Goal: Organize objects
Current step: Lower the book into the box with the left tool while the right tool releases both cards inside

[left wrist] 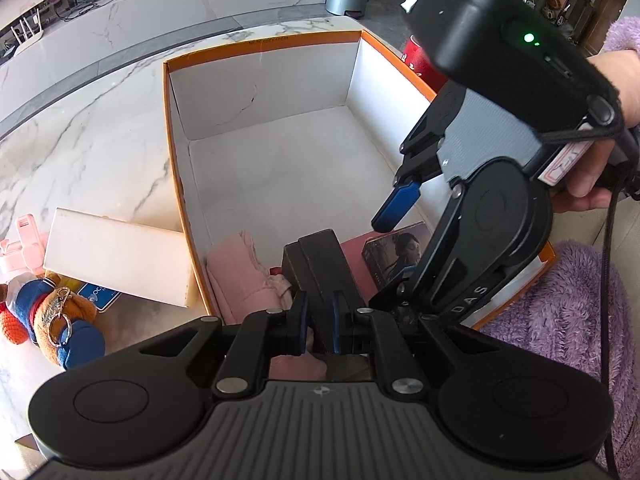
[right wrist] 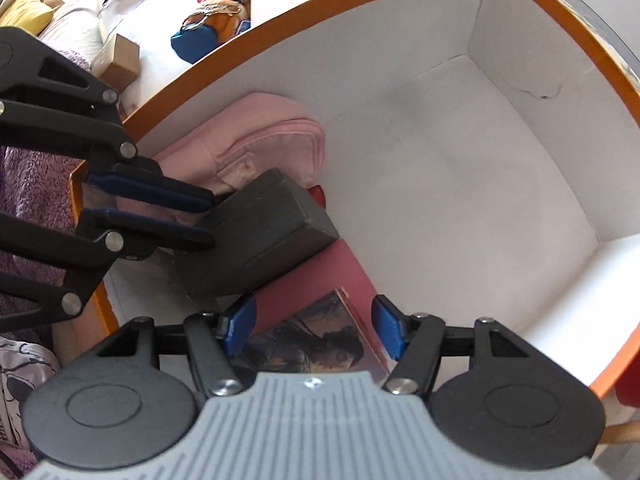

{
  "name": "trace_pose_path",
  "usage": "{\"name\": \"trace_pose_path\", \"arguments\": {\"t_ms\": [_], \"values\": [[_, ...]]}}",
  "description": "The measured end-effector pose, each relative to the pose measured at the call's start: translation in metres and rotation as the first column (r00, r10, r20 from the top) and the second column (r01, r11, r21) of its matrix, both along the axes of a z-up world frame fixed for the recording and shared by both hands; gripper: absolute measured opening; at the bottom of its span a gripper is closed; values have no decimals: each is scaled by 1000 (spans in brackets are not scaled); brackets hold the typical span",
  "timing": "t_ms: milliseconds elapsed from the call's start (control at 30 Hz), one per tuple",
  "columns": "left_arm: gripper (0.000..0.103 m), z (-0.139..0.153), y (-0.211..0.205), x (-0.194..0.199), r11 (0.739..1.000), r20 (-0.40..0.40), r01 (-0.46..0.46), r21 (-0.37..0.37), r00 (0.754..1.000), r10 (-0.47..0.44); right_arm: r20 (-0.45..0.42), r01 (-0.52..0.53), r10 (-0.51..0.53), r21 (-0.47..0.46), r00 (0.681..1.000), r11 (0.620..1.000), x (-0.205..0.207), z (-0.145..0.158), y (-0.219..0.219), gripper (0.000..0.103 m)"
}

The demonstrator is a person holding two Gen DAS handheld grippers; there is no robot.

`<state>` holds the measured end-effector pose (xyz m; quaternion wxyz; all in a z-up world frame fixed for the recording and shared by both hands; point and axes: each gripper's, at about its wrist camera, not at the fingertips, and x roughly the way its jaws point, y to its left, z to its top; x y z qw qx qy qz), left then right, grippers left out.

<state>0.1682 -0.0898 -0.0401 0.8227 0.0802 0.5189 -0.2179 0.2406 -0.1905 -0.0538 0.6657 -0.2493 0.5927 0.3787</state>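
An orange-rimmed white box [left wrist: 172, 128] [right wrist: 400, 0] sits on the marble top. In its near corner a dark grey box [left wrist: 320, 264] [right wrist: 256, 236] stands tilted against a folded pink cap [left wrist: 240, 276] [right wrist: 264, 140]. My left gripper [left wrist: 319, 320] [right wrist: 204, 220] is shut on the dark box's near end. Beside it a book with a face on its cover [left wrist: 396, 256] [right wrist: 320, 348] lies on a flat maroon item [right wrist: 316, 280]. My right gripper [right wrist: 314, 330] [left wrist: 382, 258] hangs over the book, open, its blue pads [right wrist: 388, 332] clear of it on both sides.
The far half of the white box floor is bare. Left of the box lie a flat white carton [left wrist: 116, 264], a plush toy with a keyring [left wrist: 52, 320] [right wrist: 212, 12] and a small wooden block [right wrist: 120, 62]. A red can [left wrist: 416, 60] stands behind the box. Purple fleece [left wrist: 560, 320] is at the right.
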Motion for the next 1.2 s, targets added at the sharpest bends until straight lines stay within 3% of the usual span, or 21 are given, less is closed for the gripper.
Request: {"name": "trace_pose_path", "arguments": {"t_ms": [67, 267, 400, 533, 700, 800, 933, 1200], "values": [[15, 0, 0, 0, 1000, 1, 0, 0, 1000, 0, 5, 0, 0, -21, 1000, 1000, -1, 3, -2, 65], [15, 0, 2, 1, 1000, -1, 0, -6, 1000, 0, 41, -89, 95, -145, 995, 985, -6, 18, -4, 47], [15, 0, 3, 1, 1000, -5, -1, -14, 1000, 1, 31, -197, 216, -302, 976, 933, -11, 13, -4, 28], [15, 0, 3, 0, 1000, -9, -3, -21, 1000, 2, -23, -265, 277, -378, 961, 887, -12, -5, 0, 24], [14, 0, 6, 1, 999, -18, -8, -39, 1000, 7, -60, -308, 311, -398, 949, 864, -9, -29, 2, 24], [14, -1, 9, 1, 999, -26, -11, -53, 1000, 10, -86, -305, 294, -375, 952, 876, -6, -39, 1, 24], [14, -1, 9, 2, 998, -33, -9, -56, 999, 7, -87, -296, 283, -324, 955, 898, -5, -37, 3, 24], [14, -1, 9, 2, 998, -35, -5, -61, 999, 3, -51, -298, 299, -341, 953, 892, -9, -26, 7, 24]]}}
